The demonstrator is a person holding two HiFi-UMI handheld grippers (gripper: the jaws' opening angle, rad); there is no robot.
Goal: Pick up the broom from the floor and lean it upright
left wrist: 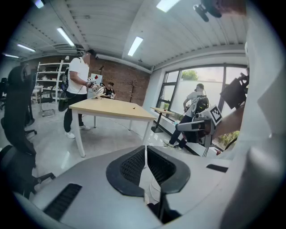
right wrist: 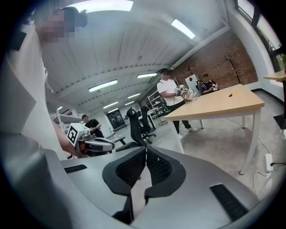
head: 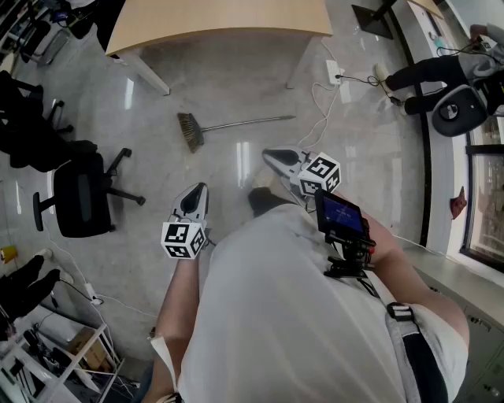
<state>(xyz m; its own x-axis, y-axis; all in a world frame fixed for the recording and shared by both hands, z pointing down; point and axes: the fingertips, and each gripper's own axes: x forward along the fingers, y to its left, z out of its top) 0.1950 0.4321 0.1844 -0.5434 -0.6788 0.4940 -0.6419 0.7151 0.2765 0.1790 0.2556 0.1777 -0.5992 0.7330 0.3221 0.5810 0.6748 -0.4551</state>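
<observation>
The broom lies flat on the pale floor below the wooden table, its bristle head at the left and its thin handle running to the right. My left gripper hangs over the floor short of the bristle head, its jaws shut with nothing between them. My right gripper is held nearer the handle's middle, also apart from it, with its pads meeting at the tip and nothing in them. Neither gripper view shows the broom; the left gripper and the right gripper both look out across the room.
A wooden table stands beyond the broom. A black office chair is at the left, and a power strip with white cables lies right of the handle's end. A seated person is at far right, another person stands by the table.
</observation>
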